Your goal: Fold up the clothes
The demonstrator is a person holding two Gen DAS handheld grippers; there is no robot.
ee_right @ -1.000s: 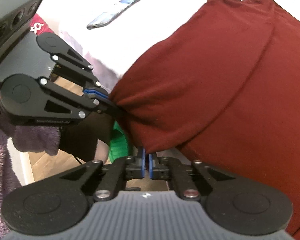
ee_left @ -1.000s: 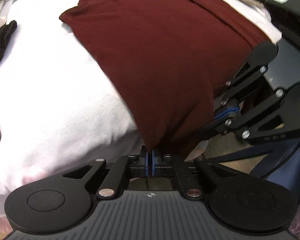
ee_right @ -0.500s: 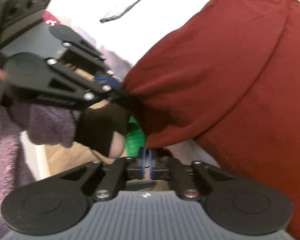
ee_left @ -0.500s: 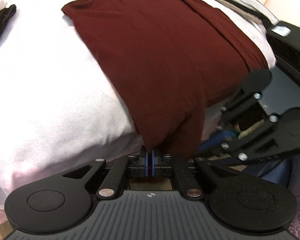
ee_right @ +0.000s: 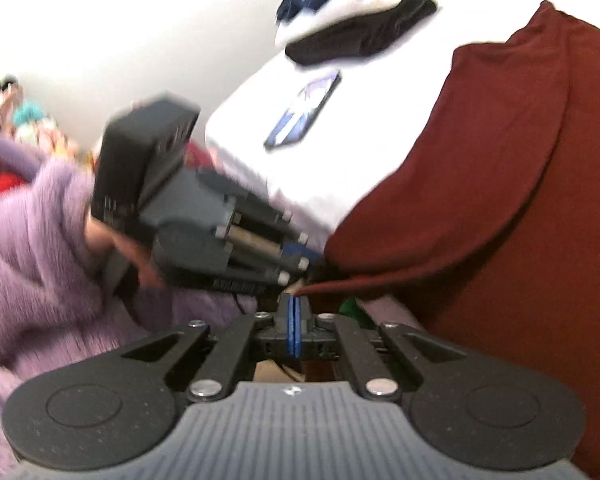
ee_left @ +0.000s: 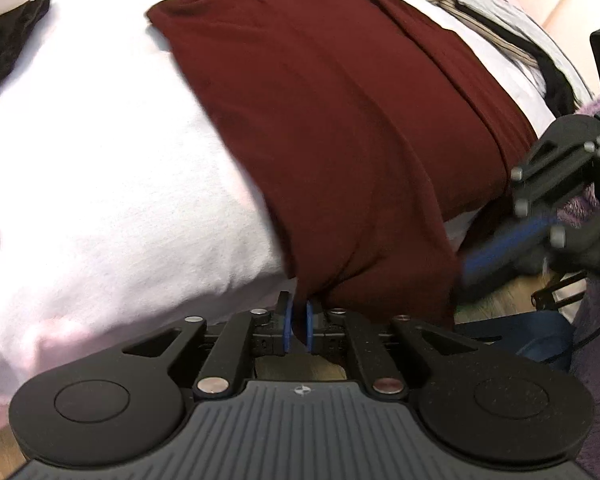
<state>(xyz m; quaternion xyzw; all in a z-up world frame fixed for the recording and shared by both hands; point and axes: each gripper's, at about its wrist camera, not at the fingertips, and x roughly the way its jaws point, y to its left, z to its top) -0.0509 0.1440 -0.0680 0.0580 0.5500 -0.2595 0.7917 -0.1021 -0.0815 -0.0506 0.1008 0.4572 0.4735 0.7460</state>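
Observation:
A dark red garment lies spread on the white bed, its near end hanging over the edge. My left gripper is at that end. Its jaws are opening, the blue pads stand apart, and the cloth's corner still hangs between them. My right gripper is shut, pinching the tip of the garment's hem, which runs taut to the right. The left gripper, blurred and held by a hand in a purple sleeve, sits close beside it. The right gripper shows blurred at the cloth's right edge.
A phone lies on the bed left of the garment. A black garment lies farther back, also visible as dark cloth. More clothes are heaped at the far right. Wood floor shows below the bed edge.
The left pads, pressed together before, have parted. The right gripper has risen and tilted up, so more wall and bed show. The two grippers have come closer together.

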